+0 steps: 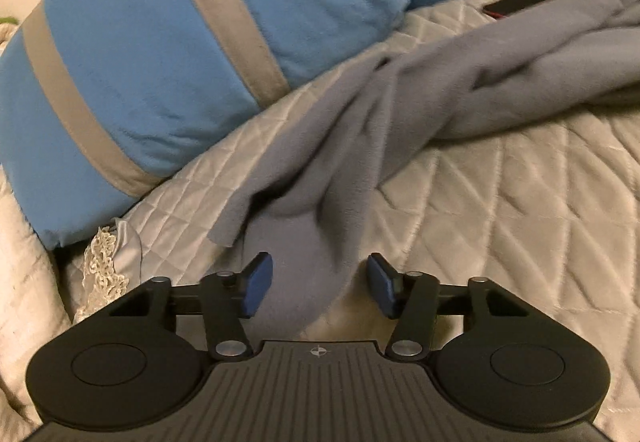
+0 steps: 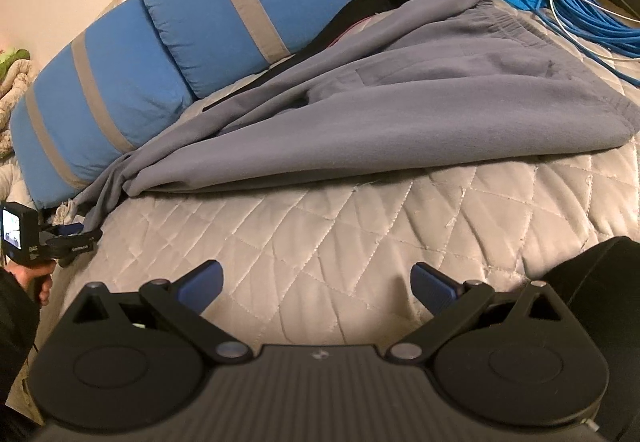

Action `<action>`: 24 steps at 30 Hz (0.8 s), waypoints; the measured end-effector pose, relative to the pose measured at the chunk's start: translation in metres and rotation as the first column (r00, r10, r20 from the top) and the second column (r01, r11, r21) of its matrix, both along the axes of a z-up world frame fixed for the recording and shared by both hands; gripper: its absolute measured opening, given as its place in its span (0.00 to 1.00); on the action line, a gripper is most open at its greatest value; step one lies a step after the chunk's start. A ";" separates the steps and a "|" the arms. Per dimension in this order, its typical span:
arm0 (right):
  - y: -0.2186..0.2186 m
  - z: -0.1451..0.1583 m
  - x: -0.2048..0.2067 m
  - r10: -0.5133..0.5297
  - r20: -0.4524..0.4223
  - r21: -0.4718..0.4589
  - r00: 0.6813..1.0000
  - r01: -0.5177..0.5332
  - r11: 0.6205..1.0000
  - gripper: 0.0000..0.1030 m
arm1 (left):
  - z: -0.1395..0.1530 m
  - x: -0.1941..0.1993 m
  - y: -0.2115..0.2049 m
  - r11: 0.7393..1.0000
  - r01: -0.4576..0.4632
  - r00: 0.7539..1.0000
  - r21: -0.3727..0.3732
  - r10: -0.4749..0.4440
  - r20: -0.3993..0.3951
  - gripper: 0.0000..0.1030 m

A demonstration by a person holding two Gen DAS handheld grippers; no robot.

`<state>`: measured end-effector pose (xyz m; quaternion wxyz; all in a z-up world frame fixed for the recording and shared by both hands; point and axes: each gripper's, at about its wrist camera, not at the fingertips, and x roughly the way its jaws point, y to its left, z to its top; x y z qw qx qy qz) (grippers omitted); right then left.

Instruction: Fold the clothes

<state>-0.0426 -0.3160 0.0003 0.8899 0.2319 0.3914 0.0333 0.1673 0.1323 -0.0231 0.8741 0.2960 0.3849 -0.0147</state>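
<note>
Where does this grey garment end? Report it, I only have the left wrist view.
Observer: In the right wrist view the grey sweatpants end in an elastic waistband at the far right, beside a coil of blue cable.
Operator: Give me the right gripper.
Observer: The right gripper hangs open over bare quilt, short of the sweatpants, with nothing between its pads.
Operator: Say how the pants lie.
Observer: They look folded lengthwise, one leg over the other, with the long edge facing the right gripper.
</note>
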 end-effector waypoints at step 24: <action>-0.001 -0.008 0.002 0.011 -0.021 0.023 1.000 -0.010 1.000 1.00 | 0.012 -0.011 -0.001 0.977 0.043 0.989 0.208 -0.071 0.127 0.61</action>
